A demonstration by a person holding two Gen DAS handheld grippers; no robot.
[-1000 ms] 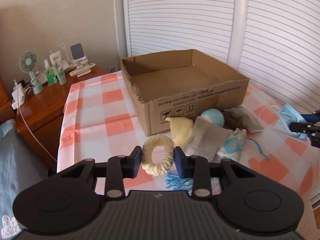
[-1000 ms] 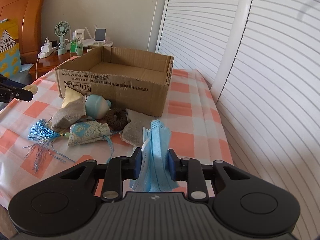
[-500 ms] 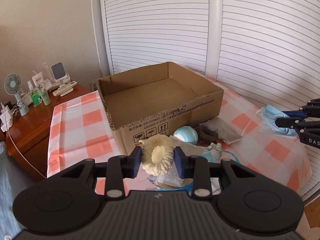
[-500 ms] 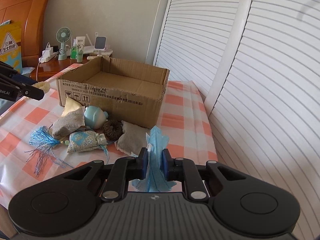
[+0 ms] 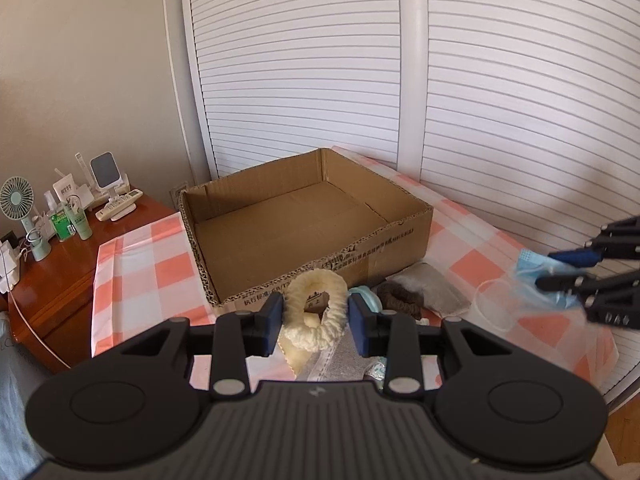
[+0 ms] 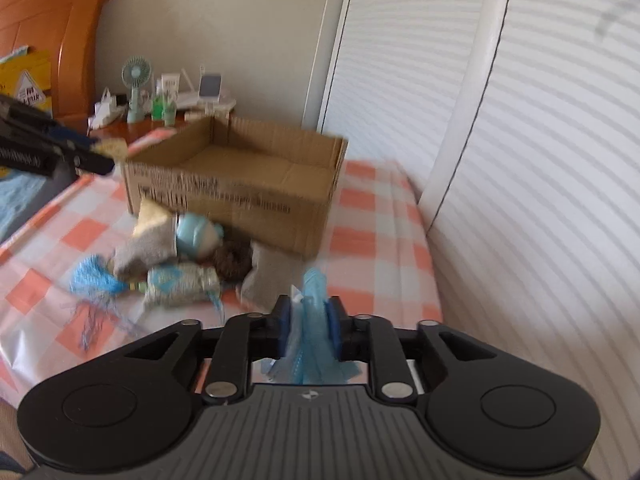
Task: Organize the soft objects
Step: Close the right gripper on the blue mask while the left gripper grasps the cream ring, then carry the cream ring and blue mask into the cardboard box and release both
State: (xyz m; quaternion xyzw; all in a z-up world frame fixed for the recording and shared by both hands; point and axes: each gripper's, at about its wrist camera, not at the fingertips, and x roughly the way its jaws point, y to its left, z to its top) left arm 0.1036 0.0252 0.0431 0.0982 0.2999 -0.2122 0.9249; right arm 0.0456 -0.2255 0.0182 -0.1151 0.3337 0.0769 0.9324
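Note:
My left gripper (image 5: 316,316) is shut on a cream fluffy scrunchie (image 5: 310,338), held in the air just before the near wall of the open cardboard box (image 5: 384,248). My right gripper (image 6: 310,320) holds a crumpled blue face mask (image 6: 314,288) above the checked cloth; its jaws are opening, with the mask still squeezed between the pads. In the left wrist view the right gripper (image 5: 546,269) hangs at the right edge with the mask (image 5: 528,268) dangling. In front of the box (image 6: 248,196) lie a blue plush ball (image 6: 196,232), brown scrunchie (image 6: 232,258), grey pouches (image 6: 268,276), patterned sachet (image 6: 180,282) and blue tassel (image 6: 94,280).
A wooden nightstand (image 5: 60,272) at the left carries a small fan (image 5: 16,200), bottles and a phone stand. White louvred doors (image 5: 500,120) run close behind and right of the table. A wooden headboard (image 6: 60,40) stands far left. The box shows a bare floor.
The left gripper has risen and swung toward the box with the scrunchie. The right gripper's jaws narrowed on the mask, then widened a little; its view is now blurred.

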